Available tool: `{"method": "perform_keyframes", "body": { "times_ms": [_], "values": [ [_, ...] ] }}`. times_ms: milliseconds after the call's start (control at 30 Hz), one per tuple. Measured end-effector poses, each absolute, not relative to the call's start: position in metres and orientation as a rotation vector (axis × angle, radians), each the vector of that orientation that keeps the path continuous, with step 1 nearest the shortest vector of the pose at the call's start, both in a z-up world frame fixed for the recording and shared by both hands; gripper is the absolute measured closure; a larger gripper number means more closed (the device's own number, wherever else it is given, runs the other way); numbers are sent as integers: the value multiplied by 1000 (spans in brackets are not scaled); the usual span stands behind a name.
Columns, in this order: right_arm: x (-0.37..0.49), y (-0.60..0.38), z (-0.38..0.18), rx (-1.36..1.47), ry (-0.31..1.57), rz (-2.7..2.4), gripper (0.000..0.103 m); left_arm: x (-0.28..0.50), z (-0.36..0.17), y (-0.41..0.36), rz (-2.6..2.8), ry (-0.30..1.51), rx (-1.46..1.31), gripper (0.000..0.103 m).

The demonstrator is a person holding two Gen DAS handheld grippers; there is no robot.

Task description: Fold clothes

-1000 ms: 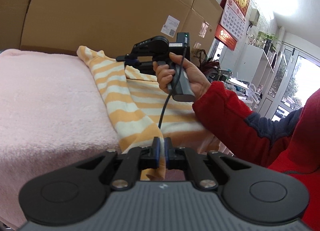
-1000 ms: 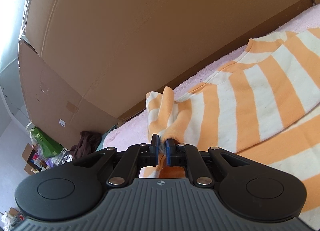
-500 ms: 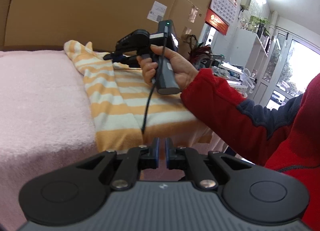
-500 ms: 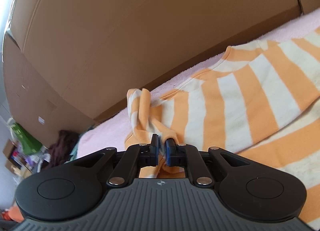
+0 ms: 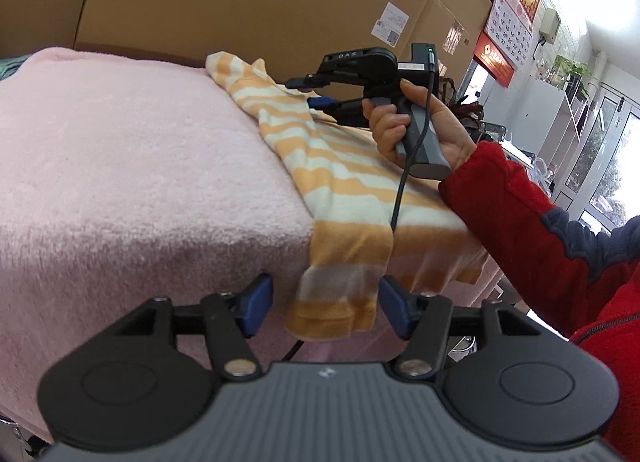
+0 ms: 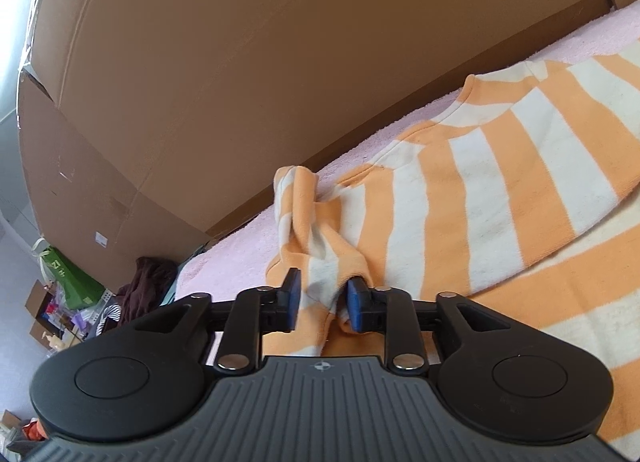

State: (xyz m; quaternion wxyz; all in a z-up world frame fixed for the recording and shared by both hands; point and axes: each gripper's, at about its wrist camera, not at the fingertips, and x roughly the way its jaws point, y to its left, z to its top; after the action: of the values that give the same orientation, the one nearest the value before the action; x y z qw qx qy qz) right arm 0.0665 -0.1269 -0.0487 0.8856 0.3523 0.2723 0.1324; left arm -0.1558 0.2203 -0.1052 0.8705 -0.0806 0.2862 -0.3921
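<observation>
The striped garment (image 5: 348,182) is laid along the right part of the pink-covered desk (image 5: 120,166), its cuffed end hanging over the near edge. The left claw (image 5: 325,308) is spread wide, with that hanging end between the blue pads but not pinched. The right claw (image 6: 323,304) is parted part-way at the garment's far end; bunched cloth sits between its pads, and it is judged not to be clamped.

Risks noted: the overhanging end could drag the folded strip off the edge, since nothing is seen to hold it. Cloth could snag on the right claw's pads when it is drawn back, and the fold beneath could be pulled askew. The dangling cable (image 5: 400,198) lies against the fabric and could catch it.

In the left wrist view, the overhang, the hand (image 5: 416,122) on the right claw's handle, and the whole length of the strip are shown. Only in the right wrist view are the collar (image 6: 492,98) and the twisted bunch at the pads made plain.
</observation>
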Motion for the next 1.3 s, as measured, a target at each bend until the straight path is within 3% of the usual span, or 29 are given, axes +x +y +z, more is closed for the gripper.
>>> {"method": "perform_keyframes", "body": {
  "times_ms": [133, 200, 267, 300, 333, 367, 400, 767, 900, 1000, 1067, 1200, 1300],
  "values": [
    [67, -128, -50, 743, 567, 282, 69, -143, -115, 214, -845, 624, -197, 49],
    [67, -128, -50, 746, 567, 281, 69, -140, -118, 210, -872, 643, -222, 59],
    [67, -128, -51, 749, 567, 281, 69, -140, -119, 207, -890, 644, -224, 87],
    [67, -129, -51, 750, 567, 281, 72, -142, -119, 206, -893, 640, -227, 90],
    [67, -129, -51, 752, 567, 281, 82, -144, -117, 206, -898, 635, -237, 101],
    [66, -129, -51, 753, 567, 281, 91, -146, -116, 207, -904, 629, -246, 103],
    [66, -129, -51, 754, 564, 280, 96, -148, -114, 207, -912, 625, -256, 103],
    [66, -130, -53, 744, 578, 250, 95, -159, -106, 200, -969, 655, -286, 103],
    [62, -133, -51, 772, 578, 302, 74, -158, -107, 205, -946, 663, -273, 103],
    [46, -132, -48, 775, 594, 386, 72, -159, -106, 211, -932, 657, -260, 94],
    [27, -128, -49, 772, 615, 484, 72, -158, -107, 214, -923, 661, -266, 75],
    [-23, -112, -57, 655, 624, 600, 72, -154, -109, 221, -903, 663, -274, 72],
    [-62, -98, -64, 547, 623, 670, 72, -149, -108, 225, -887, 657, -280, 63]
  ]
}}
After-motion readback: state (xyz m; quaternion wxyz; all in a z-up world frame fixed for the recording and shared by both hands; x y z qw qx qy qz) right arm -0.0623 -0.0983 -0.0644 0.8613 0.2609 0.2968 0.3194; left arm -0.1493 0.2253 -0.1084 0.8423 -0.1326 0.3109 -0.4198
